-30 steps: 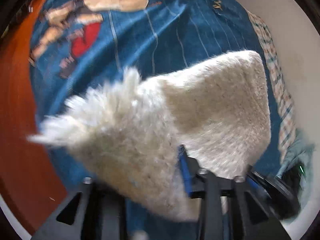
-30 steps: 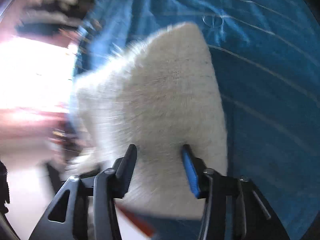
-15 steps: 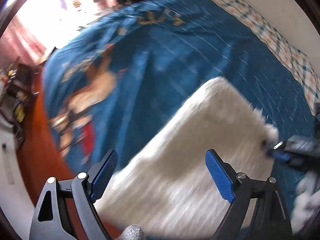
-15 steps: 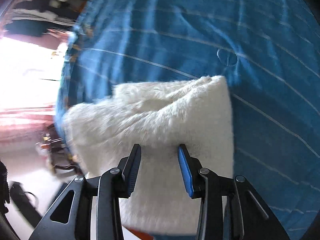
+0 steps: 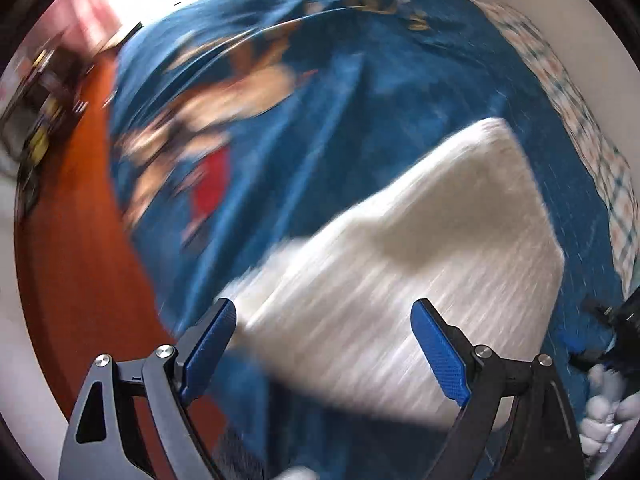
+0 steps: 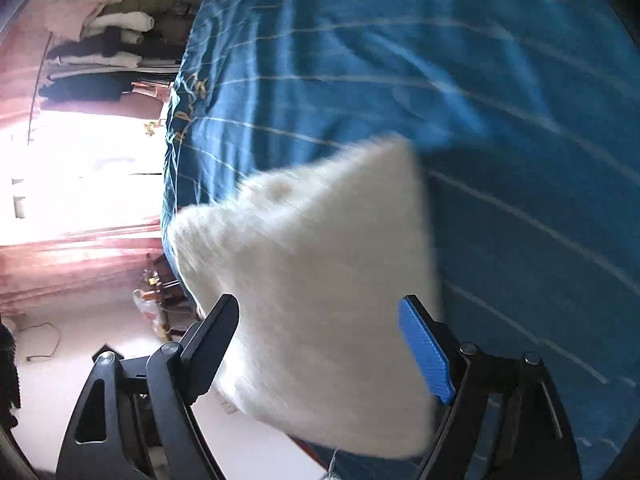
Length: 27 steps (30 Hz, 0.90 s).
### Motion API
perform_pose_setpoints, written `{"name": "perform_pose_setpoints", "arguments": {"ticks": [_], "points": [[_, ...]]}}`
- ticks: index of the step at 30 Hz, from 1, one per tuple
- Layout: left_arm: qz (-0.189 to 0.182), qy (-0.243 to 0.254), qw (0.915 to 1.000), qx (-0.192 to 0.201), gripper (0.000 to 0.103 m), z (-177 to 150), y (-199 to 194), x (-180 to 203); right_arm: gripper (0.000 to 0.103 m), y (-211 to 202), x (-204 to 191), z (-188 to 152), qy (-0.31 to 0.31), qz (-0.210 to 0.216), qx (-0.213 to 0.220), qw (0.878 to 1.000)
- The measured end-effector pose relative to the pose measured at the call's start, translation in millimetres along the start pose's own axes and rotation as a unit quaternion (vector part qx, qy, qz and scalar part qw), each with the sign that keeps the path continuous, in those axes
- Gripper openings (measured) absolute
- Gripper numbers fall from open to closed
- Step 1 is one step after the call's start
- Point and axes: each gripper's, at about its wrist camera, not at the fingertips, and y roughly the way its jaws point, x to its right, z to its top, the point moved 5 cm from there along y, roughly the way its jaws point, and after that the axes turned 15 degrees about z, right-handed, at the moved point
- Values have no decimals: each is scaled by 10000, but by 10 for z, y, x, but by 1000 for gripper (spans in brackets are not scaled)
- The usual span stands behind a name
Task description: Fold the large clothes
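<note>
A folded, fluffy white fleece garment (image 5: 420,280) lay on the blue printed bedspread (image 5: 340,120) covering the bed. The left gripper (image 5: 324,336) hovered over it with jaws wide apart, and the right gripper (image 6: 320,340) likewise, jaws wide, gripping nothing.

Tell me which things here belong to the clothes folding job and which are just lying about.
Part of the job:
- fluffy white folded garment, lying on the bed
- left gripper, jaws open
- right gripper, jaws open
- blue printed bedspread, the folding surface

Just lying about:
- checked fabric at the bed's edge
- stacked clothes on shelves
- pink curtain
- reddish-brown floor
</note>
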Motion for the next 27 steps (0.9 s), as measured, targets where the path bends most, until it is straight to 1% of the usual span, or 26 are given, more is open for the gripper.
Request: {"name": "perform_pose_setpoints", "arguments": {"ticks": [1,2,3,4,5,7,8,10,11,12,13,14,15,16,17,20,21,23,25,27], "points": [[-70,-101,9997,-197,89,-117,83,-68,84,6,256,-79,274,211,-67,9994],[-260,-225,9983,-478,89,-176,207,-59,84,92,381,-124,420,436,-139,9981],[-529,-425,9951,-717,89,-203,299,-26,84,143,516,-158,609,795,-205,9948],[-817,-660,9906,-880,89,-220,387,7,84,207,624,-189,753,1015,-271,9916],[-1227,-978,9826,-992,89,-224,504,60,84,289,683,-221,798,1325,-331,9874],[-1565,-1309,9737,-1011,89,-174,641,153,84,472,711,-224,786,1772,-485,9798],[-1718,-1449,9702,-911,89,-120,694,213,86,536,665,-219,693,1881,-545,9782],[-1756,-1548,9693,-756,87,-38,740,277,85,653,582,-182,450,1936,-668,9778],[-1787,-1580,9690,-640,83,0,730,298,86,710,547,-162,362,2012,-718,9762],[-1782,-1596,9697,-493,66,82,709,289,86,765,517,-134,312,2069,-720,9752],[-1645,-1537,9735,-409,50,133,704,291,85,825,484,-101,279,2095,-706,9749],[-1600,-1483,9754,-329,41,184,690,282,81,867,428,-75,217,2179,-656,9735],[-1563,-1447,9767,-280,28,240,692,280,76,898,380,-54,203,2238,-563,9728],[-1497,-1377,9788,-218,24,303,679,281,67,903,350,-52,235,2307,-491,9715],[-1464,-1309,9804,-151,23,335,653,267,59,899,292,-38,207,2381,-376,9703],[-1464,-1137,9826,-91,19,511,496,232,52,809,88,-25,332,2582,-49,9655],[-1464,-1097,9831,-68,19,589,473,274,51,761,-8,-20,346,2639,28,9639],[-1486,-872,9850,49,19,797,297,349,50,682,-174,23,383,2746,124,9607],[-1614,-711,9843,68,19,967,218,420,50,580,-396,104,313,2784,284,9595],[-1785,-482,9827,109,19,1211,93,574,49,352,-594,259,272,2884,493,9559]]}}
